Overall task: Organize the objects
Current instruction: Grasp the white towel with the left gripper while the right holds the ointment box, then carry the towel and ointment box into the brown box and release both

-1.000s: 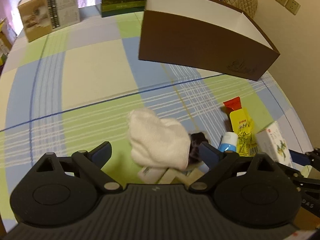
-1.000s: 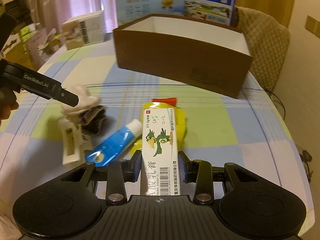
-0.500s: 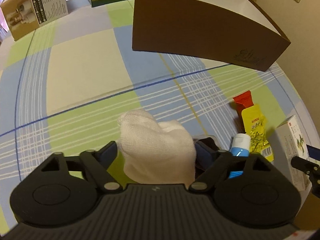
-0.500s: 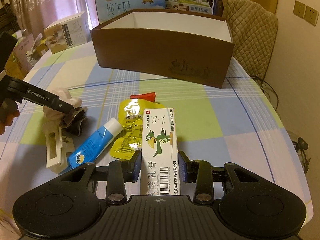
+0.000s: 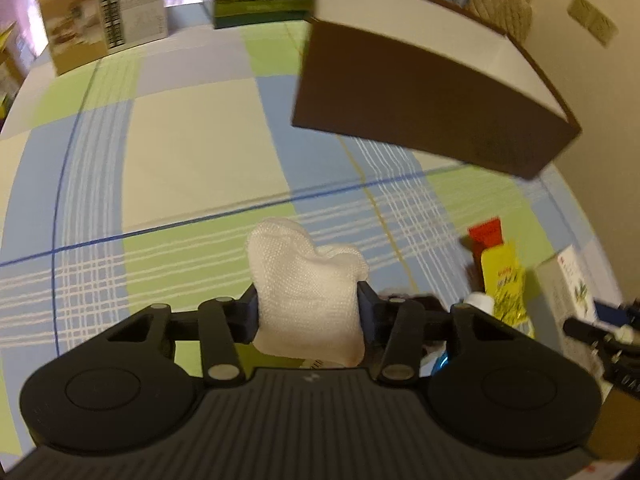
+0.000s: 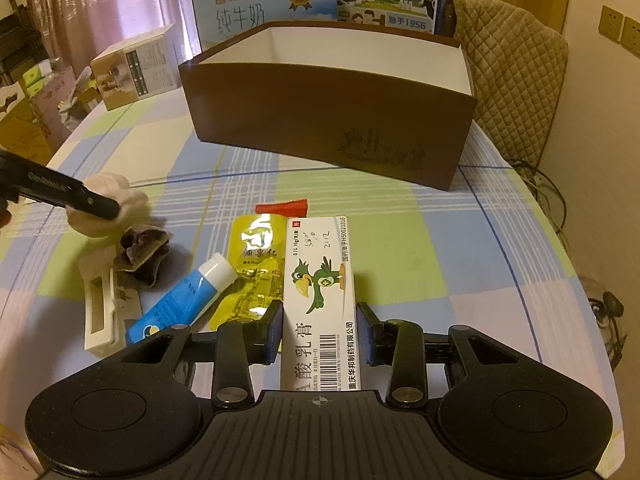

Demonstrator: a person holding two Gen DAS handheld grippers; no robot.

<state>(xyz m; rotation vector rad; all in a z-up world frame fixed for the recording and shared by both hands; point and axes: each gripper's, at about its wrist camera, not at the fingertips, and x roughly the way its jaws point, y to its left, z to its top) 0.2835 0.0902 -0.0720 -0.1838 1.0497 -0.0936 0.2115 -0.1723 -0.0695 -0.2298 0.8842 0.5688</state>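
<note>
Left gripper [image 5: 307,307] newly around one cloth [image 5: 306,288]

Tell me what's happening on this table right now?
A person works two tongs over a checked tablecloth. The left tongs have just been closing and now pinch a white cloth bundle. The right tongs grip a white ointment carton. The brown box beyond looks empty; a blue tube and yellow sachet lie loose.
</note>
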